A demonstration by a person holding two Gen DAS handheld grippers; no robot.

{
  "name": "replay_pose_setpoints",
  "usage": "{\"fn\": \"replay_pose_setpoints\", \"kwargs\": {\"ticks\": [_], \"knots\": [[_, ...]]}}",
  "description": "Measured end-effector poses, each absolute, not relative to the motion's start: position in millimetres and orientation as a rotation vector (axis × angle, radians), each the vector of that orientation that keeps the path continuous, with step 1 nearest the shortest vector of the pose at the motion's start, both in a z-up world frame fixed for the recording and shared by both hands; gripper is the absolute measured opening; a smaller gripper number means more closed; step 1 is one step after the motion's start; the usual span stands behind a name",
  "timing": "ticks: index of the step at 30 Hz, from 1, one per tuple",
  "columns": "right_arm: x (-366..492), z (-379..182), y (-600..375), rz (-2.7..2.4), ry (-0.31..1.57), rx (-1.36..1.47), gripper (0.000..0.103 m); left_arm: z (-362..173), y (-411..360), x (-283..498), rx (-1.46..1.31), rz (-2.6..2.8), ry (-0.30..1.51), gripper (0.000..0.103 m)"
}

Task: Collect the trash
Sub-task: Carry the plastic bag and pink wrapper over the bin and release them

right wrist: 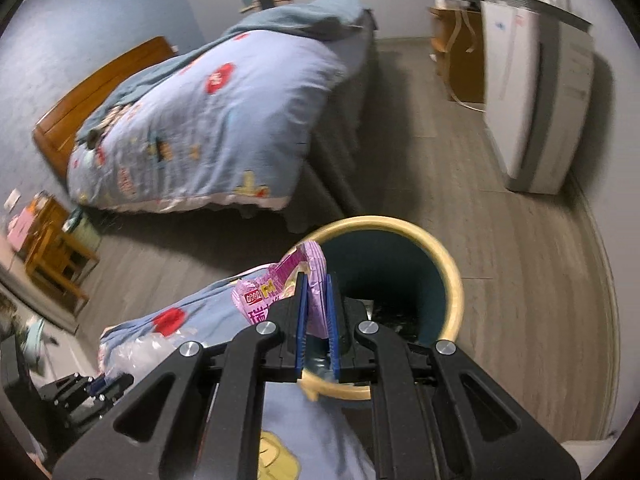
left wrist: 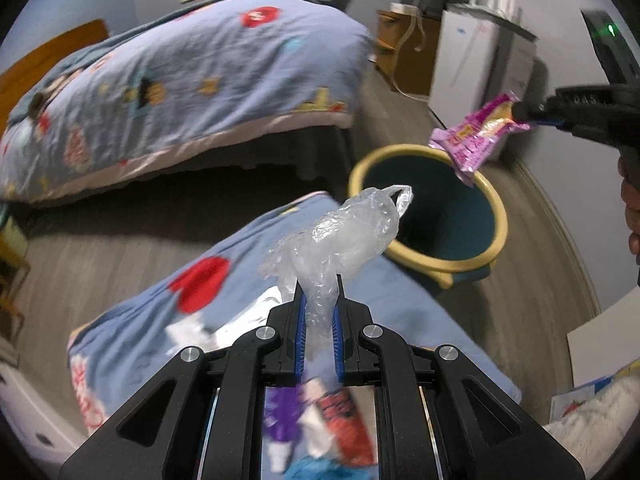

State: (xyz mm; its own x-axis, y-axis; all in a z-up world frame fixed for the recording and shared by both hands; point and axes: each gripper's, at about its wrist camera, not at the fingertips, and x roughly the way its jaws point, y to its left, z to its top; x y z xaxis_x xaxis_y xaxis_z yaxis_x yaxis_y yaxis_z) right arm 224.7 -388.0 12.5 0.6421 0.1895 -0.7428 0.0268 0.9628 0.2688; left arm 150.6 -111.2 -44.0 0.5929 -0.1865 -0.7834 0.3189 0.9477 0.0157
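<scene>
Trash in your grip comes to two pieces, one per gripper. Your left gripper (left wrist: pixel 319 280) is clamped on one crumpled clear plastic bag (left wrist: pixel 340 236), which sticks up and forward from between the blue pads (left wrist: pixel 301 332). Your right gripper (right wrist: pixel 316 280) is pinched on one pink snack wrapper (right wrist: pixel 280 280), whose printed end flops out to the left of the jaws.

One bin (left wrist: pixel 496 216) stands on the wood floor, dark teal inside with a pale yellow rim. From the left wrist view, the wrapper (left wrist: pixel 476 136) hangs over the bin's far rim and the clear bag sits just short of its near rim. More bits lie on the patterned quilt (left wrist: pixel 140 320) under your left gripper: a silver foil piece (left wrist: pixel 248 316) and some blurred packets I cannot count.

Both grippers point steeply downward toward the bin. Your right one reaches in from the right edge of the left view, fingers (left wrist: pixel 632 216) wrapped on its handle.

There are two beds, one white appliance (right wrist: pixel 532 92) by the wall.
</scene>
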Motion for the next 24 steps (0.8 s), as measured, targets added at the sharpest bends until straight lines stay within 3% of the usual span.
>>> {"fn": "replay_pose_setpoints", "kwargs": {"ticks": [12,20,24], "knots": [[244.1,-42.2,-431.6,-0.075,0.978,0.321,0.009,-81.2,-189.5,206.1,0.249,-0.363,0.956,0.012],[249.5,-48.7,-429.8,-0.088,0.988,0.332,0.009,-99.3,-220.6,229.1,0.318,-0.364,0.95,0.012],[249.7,-51.5,-432.3,-0.087,0.994,0.357,0.011,-95.3,-225.8,232.1,0.303,-0.379,0.916,0.029]]}}
